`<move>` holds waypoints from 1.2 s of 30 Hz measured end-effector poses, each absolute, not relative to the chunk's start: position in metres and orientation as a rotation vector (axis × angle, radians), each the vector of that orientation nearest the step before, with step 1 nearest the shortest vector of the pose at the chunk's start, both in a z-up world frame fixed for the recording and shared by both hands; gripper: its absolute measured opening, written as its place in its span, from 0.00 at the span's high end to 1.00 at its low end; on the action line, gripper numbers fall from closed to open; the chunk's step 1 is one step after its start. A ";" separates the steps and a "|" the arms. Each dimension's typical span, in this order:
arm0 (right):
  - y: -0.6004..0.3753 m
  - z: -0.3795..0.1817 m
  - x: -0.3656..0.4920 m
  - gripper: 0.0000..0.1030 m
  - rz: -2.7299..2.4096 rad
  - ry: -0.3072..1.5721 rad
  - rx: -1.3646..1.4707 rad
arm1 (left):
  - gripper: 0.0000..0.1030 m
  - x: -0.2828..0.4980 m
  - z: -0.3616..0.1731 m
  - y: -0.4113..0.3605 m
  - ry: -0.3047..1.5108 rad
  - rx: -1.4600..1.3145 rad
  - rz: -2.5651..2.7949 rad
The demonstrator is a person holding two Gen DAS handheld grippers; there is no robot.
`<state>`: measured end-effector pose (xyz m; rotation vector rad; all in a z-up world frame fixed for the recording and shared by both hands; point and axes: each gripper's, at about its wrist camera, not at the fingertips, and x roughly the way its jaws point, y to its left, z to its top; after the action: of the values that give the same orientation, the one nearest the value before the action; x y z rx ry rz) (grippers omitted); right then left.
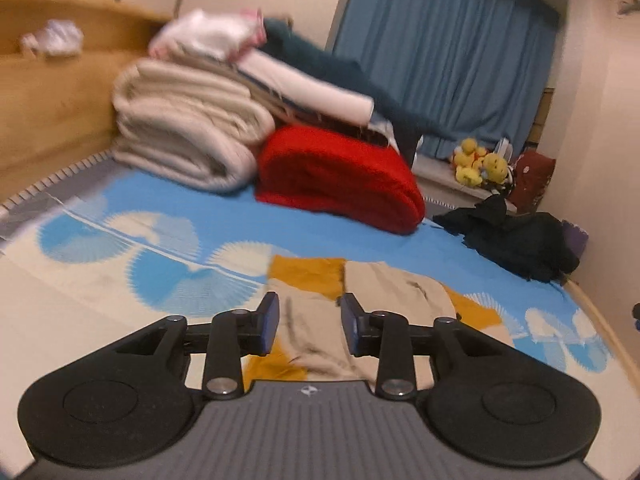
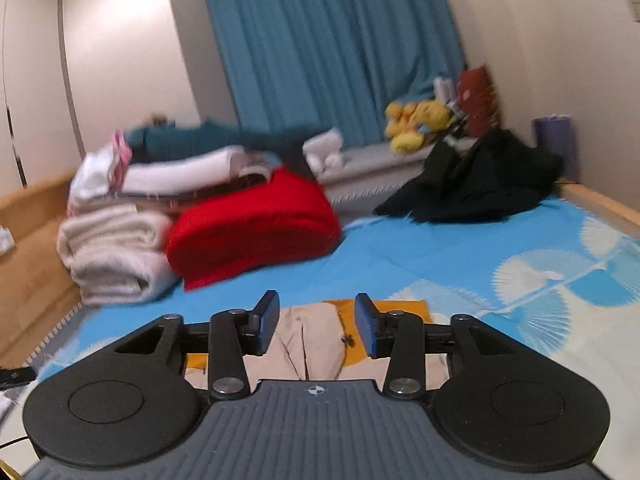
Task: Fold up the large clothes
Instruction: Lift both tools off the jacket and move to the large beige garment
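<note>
Both grippers hung above the garment, nothing held.

I had the left gripper [image 1: 309,325] and the right gripper [image 2: 317,325] each partly open with bare pads, looking down on the beige-and-mustard garment [image 1: 360,320] spread flat on the bed [image 1: 168,240] by its near edge. It lay directly below and ahead of both, long axis running away from me toward the red blanket [image 1: 340,176]. I judged neither gripper clearly nearer.
</note>
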<state>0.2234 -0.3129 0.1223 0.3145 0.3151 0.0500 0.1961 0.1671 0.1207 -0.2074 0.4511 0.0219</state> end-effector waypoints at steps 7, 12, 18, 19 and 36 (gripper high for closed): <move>-0.338 0.095 0.061 0.56 -0.065 0.271 0.266 | 0.61 0.050 0.088 0.171 0.456 -0.149 0.069; -0.352 0.066 -0.002 0.55 -0.166 0.308 0.192 | 0.61 0.015 0.089 0.180 0.437 -0.209 0.082; -0.376 0.034 0.002 0.46 -0.207 0.380 0.258 | 0.61 0.039 0.050 0.201 0.481 -0.269 0.151; -0.378 0.016 0.010 0.47 -0.227 0.415 0.269 | 0.62 0.045 0.044 0.204 0.485 -0.277 0.165; -0.385 -0.065 0.098 0.50 -0.324 0.739 0.368 | 0.48 -0.083 0.311 0.167 0.206 0.034 -0.117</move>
<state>0.0983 -0.3849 -0.0654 0.3675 0.7391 -0.3239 -0.0829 0.1668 0.3109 0.0343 0.2061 -0.1167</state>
